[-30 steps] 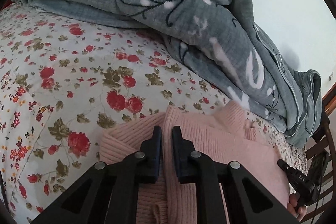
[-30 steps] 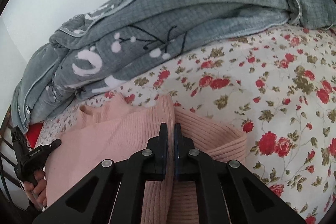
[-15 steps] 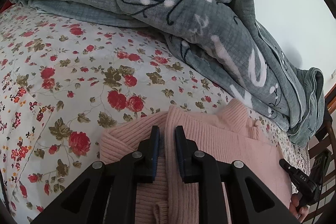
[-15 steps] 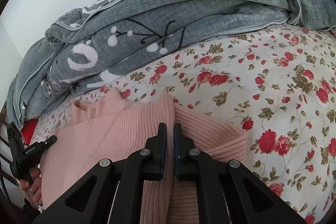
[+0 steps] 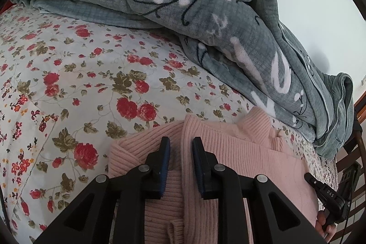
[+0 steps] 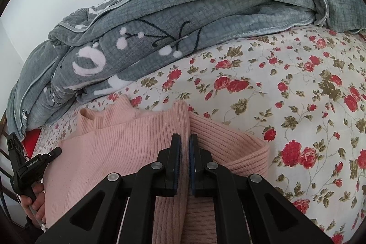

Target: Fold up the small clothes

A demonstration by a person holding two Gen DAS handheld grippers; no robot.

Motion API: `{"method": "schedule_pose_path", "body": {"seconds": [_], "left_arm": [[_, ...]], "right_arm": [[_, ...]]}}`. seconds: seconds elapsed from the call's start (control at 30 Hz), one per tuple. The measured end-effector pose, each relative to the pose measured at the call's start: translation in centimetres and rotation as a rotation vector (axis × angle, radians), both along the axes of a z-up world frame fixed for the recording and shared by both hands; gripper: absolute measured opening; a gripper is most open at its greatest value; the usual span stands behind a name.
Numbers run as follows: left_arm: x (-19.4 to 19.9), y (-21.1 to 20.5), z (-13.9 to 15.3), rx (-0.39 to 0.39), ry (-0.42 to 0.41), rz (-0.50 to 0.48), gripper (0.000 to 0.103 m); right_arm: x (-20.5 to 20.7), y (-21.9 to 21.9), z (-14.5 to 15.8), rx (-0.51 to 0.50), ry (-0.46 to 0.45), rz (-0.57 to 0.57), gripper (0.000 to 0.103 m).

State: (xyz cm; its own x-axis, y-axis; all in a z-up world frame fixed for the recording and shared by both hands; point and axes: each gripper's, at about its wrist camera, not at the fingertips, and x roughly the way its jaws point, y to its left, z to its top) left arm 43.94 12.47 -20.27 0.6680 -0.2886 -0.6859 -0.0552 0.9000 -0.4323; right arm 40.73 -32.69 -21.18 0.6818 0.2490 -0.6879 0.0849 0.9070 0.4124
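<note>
A pink ribbed sweater [image 5: 247, 152] lies on the flowered bedsheet [image 5: 80, 84], its collar toward the grey blanket. A raised fold of the knit runs between the fingers of my left gripper [image 5: 181, 144], whose jaws stand a little apart around it. In the right wrist view the same sweater [image 6: 119, 148] shows with a fold edge rising between the fingers of my right gripper [image 6: 184, 141], which is shut on that fold. Each gripper's body shows at the edge of the other's view.
A bulky grey quilted blanket [image 5: 205, 22] is heaped along the far side of the bed, close behind the sweater; it also shows in the right wrist view [image 6: 194, 15]. A white wall stands behind it. A dark wooden chair frame [image 5: 356, 152] is at the right edge.
My left gripper's jaws have opened wider around the sweater fold. The right gripper stays shut on its fold; both views have shifted slightly forward.
</note>
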Motion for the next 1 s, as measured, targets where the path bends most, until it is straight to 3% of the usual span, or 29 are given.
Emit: {"method": "schedule_pose_path", "body": {"seconds": [0.27,0.6,0.8,1.0], "left_arm": [[0.0,0.0,-0.1,0.001,-0.002,-0.003,0.023],[-0.4,-0.7,0.6,0.024,-0.036,-0.033,0.039],[-1.3,-1.3,1.8,0.037,-0.116,-0.070,0.053],[-1.3,-0.9,1.9,0.031,-0.114,-0.049,0.055]], "right_arm": [[0.0,0.0,0.0,-0.001,0.000,0.001,0.006],[-0.4,0.2,0.3,-0.001,-0.031,0.020,0.012],[-0.6,0.4,0.8,-0.019,-0.050,0.027,0.013],[-1.1,0.1,1.2,-0.025,-0.066,-0.004,0.014]]}}
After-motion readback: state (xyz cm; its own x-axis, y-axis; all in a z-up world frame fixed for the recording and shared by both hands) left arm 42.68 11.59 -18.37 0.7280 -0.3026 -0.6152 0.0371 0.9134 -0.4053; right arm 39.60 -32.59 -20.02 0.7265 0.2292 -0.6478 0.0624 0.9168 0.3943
